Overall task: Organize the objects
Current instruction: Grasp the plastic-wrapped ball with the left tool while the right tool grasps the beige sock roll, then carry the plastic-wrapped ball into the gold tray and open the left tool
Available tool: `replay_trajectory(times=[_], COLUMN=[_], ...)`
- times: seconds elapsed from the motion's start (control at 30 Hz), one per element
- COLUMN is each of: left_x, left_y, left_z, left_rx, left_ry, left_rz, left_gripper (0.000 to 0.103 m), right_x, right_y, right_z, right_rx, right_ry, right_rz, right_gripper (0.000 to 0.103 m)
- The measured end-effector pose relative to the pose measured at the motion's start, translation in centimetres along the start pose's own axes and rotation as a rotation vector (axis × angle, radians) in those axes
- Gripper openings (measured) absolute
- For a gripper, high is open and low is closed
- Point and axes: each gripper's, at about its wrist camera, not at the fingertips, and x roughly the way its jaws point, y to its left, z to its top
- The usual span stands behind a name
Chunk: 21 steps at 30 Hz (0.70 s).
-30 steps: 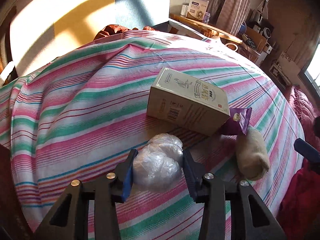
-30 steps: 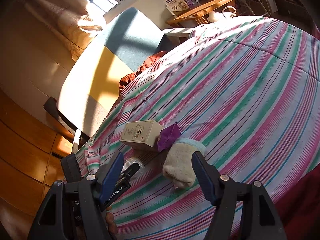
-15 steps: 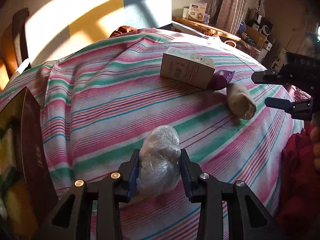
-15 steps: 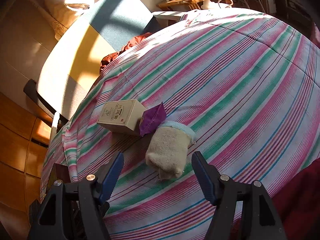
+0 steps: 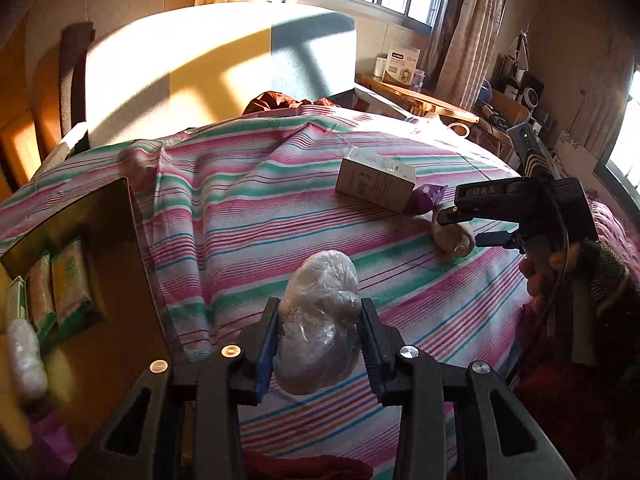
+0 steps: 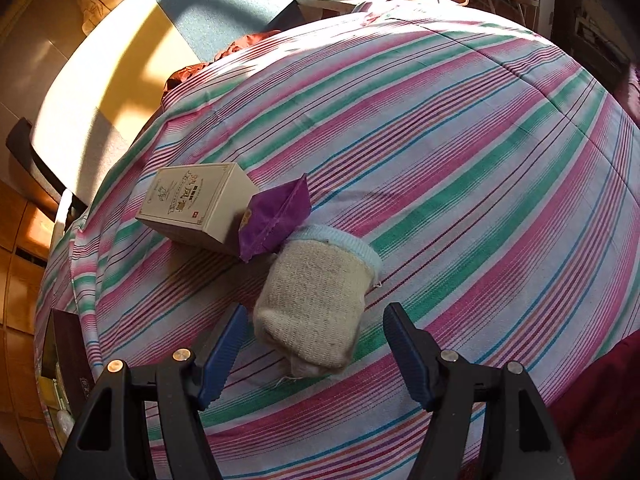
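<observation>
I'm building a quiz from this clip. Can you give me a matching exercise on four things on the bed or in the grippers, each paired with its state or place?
Things:
1. plastic-wrapped bundle
2. rolled sock
3. purple packet
4. beige box

States:
A. lying on the striped cover, leaning against the box
B. clamped between the left gripper fingers
C. flat on the cover, printed face up
D. lying just ahead of the open right gripper

Pairs: 1-B, 2-D, 3-A, 4-C

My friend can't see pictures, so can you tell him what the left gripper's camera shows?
The left gripper squeezes a crinkly clear plastic bundle above a striped bedspread. Farther off lie a beige box, a purple packet and a rolled sock, with the right gripper over the sock.
</observation>
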Motion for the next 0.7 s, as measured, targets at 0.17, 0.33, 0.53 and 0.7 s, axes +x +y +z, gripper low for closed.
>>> replay_trajectory(times=[0.17, 0.33, 0.53, 0.7], left_x=[-3.0, -5.6, -7.5, -8.0], left_y=[1.9, 4.1, 6.8, 8.6], left_z=[-0.1, -0.6, -1.5, -2.5], left_rx=[-0.03, -0.069, -0.128, -0.168], left_ry=[-0.052, -0.09, -0.109, -0.102], left_rz=[0.061, 0.13, 0.201, 0.24], left_gripper=[0.038, 0.038, 0.038, 0.038], right_x=[1.2, 1.0, 0.3, 0.4], right_y=[0.9, 3.0, 2.9, 3.5], right_z=[0.3, -0.6, -1.3, -2.0], right_rx=[-0.049, -0.178, -0.186, -0.19], right_ry=[0.022, 0.003, 0.016, 0.037], right_rz=[-0.01, -0.061, -0.041, 0.005], right_gripper=[0.07, 0.053, 0.053, 0.053])
